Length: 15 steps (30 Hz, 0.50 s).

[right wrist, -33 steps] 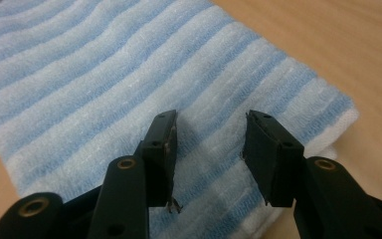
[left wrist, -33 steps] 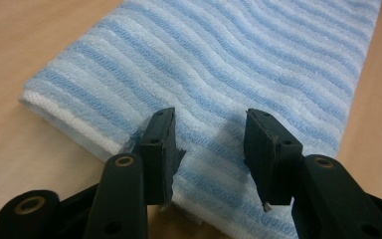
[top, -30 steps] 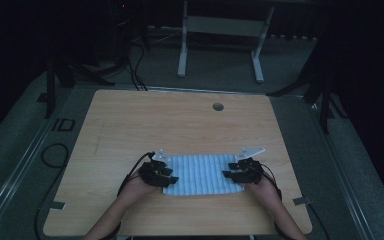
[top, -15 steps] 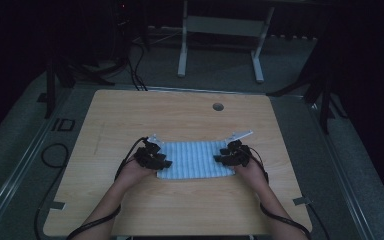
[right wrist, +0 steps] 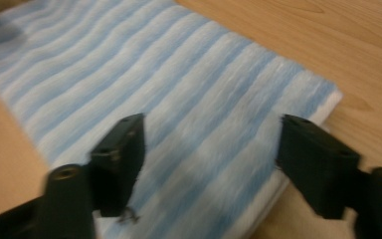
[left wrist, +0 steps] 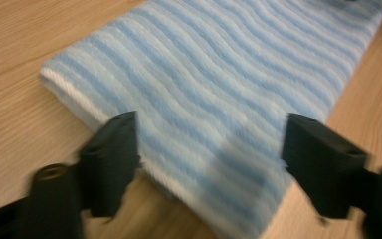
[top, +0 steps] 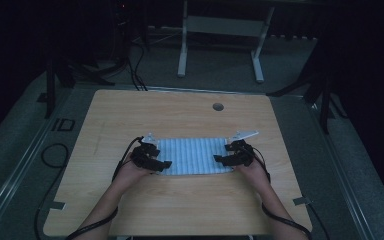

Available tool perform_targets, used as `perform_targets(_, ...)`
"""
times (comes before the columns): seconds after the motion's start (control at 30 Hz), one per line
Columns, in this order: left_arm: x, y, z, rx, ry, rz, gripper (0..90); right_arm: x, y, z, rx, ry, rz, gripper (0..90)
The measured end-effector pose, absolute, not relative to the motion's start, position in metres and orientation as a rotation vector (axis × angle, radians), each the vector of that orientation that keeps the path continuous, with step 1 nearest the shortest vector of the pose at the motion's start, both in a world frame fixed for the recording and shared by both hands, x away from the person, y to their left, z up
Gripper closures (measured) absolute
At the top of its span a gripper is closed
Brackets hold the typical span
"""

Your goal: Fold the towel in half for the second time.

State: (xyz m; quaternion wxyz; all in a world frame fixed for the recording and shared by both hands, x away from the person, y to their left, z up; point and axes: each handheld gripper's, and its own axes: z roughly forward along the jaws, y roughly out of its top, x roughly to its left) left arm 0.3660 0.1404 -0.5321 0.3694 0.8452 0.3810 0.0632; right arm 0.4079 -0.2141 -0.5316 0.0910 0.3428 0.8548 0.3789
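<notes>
A folded blue-and-white striped towel [top: 194, 156] lies flat on the desk [top: 180, 112], nearer its front edge and midway between its sides. The left gripper [top: 161, 164] at its left end and the right gripper [top: 221, 160] at its right end have just been opening; both jaw pairs stand apart over the cloth, gripping nothing.

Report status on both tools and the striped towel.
Left tool and right tool have just been opening, nothing gripped. Folded blue-striped towel flat on the table, one tool at each end. Nothing in the way.
</notes>
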Motion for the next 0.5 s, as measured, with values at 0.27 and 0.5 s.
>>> perform_targets(0.27,0.336,0.157,-0.54,2.1,1.007,0.265,2.5,0.377,-0.244,-0.536,0.985,2.476,1.194,12.8)
perform_targets(0.5,0.313,0.182,-0.544,2.046,1.04,0.337,1.7,0.351,-0.28,-0.54,0.985,2.391,1.184,11.7)
